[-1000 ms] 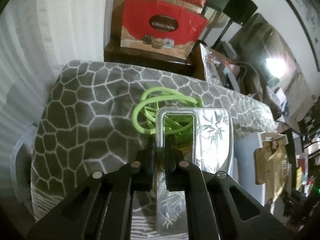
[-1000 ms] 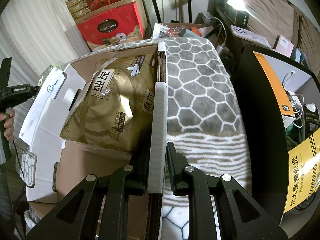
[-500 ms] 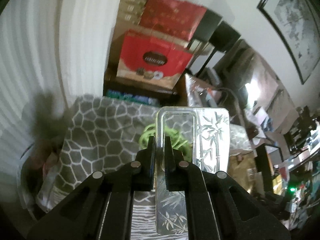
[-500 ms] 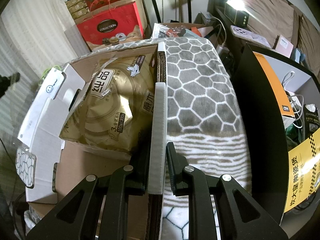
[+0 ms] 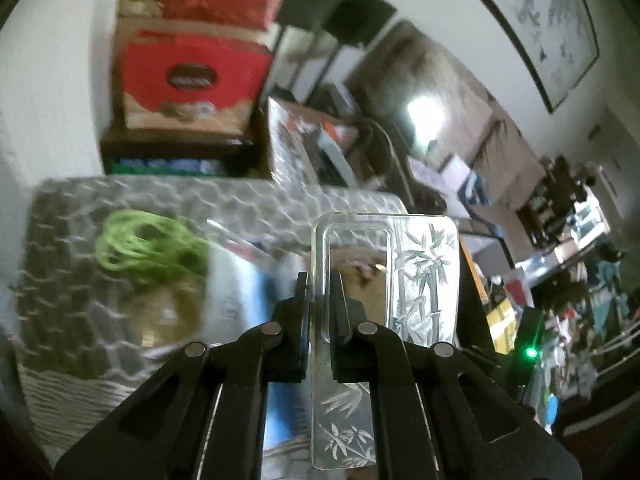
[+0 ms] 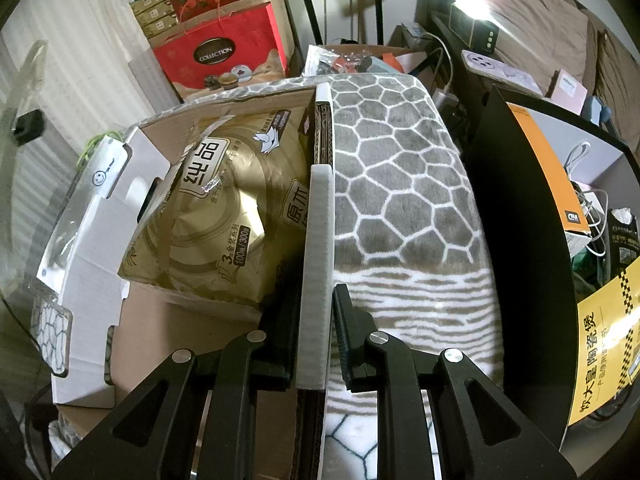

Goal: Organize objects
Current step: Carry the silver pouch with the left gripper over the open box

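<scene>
presently: left gripper (image 5: 319,300) clamped on clear phone case (image 5: 386,276), edge-on, for carrying; right gripper (image 6: 316,308) clamped on box (image 6: 96,240) wall, apparently steadying it for loading.

Left gripper (image 5: 320,300) (blurred view) and right gripper (image 6: 316,320), both apparently clamped.
</scene>
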Demonstrator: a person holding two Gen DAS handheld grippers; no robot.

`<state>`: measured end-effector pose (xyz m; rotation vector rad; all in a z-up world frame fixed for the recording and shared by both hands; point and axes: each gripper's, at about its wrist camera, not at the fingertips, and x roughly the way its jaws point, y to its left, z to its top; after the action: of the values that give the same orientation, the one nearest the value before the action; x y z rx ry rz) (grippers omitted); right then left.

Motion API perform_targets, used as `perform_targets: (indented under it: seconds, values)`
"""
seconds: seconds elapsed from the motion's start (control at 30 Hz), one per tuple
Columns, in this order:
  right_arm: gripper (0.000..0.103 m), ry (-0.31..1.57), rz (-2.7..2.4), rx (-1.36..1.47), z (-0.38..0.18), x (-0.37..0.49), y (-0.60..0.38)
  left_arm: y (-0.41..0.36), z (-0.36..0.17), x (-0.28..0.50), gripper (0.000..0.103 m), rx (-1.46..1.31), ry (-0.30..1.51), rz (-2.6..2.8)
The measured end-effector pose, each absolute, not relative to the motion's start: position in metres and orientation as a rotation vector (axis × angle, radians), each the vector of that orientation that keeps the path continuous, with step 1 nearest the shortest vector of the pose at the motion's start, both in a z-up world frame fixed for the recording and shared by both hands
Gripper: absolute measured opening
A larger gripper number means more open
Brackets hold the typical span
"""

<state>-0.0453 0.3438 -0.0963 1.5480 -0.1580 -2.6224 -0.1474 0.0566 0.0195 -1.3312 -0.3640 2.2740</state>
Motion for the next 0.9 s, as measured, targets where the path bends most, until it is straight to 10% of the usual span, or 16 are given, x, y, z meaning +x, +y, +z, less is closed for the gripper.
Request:
perform_targets:
  seconds: [0.63, 0.9]
  values:
    - [0.019, -0.157, -2.623, 1.549, -0.096, -0.046, 0.343, 0.131, -0.038, -0.157, 0.008, -1.51, -0.246, 2.25]
    - [0.019, -0.158, -2.623, 1.551, -0.096, -0.046, 0.344, 0.119, -0.02, -0.151, 0.046, -1.447, -0.267, 2.312]
